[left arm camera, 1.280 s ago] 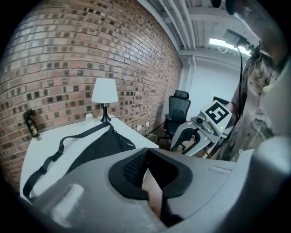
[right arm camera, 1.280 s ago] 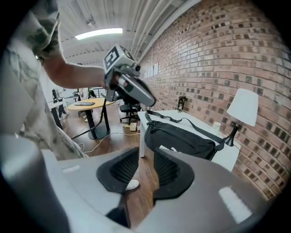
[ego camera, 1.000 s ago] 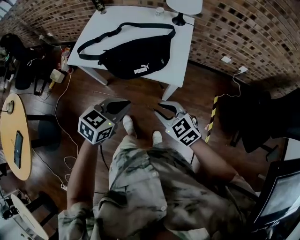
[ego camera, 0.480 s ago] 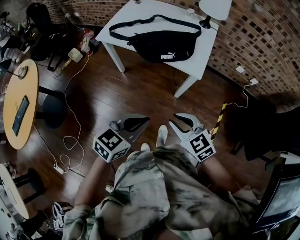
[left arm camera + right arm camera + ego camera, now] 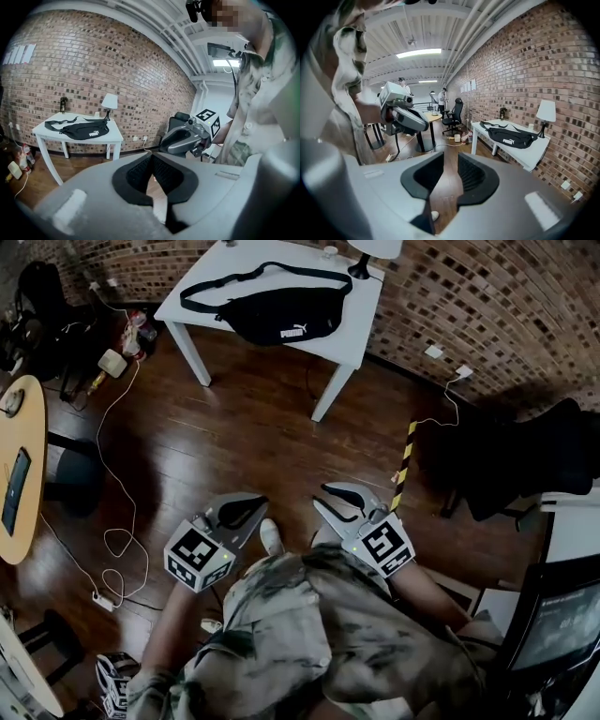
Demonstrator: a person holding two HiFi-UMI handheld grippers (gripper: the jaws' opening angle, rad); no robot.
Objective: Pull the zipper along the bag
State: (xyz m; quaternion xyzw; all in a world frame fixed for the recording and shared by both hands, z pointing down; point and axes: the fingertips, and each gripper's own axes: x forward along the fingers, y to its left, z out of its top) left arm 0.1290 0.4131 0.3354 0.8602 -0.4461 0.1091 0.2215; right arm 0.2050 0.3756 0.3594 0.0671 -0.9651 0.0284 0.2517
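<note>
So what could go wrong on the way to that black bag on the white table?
The white cable loops across the floor on the left, so walking over it might cause a trip. The lamp stands close behind the bag on the table, so a careless reach might knock it. The bag lies loose, so tugging its zipper might drag it along unless something holds it.

Matt black cloth bag point(image 5: 281, 315) on smooth white table point(image 5: 352, 334); glossy wood floor point(image 5: 244, 446).
</note>
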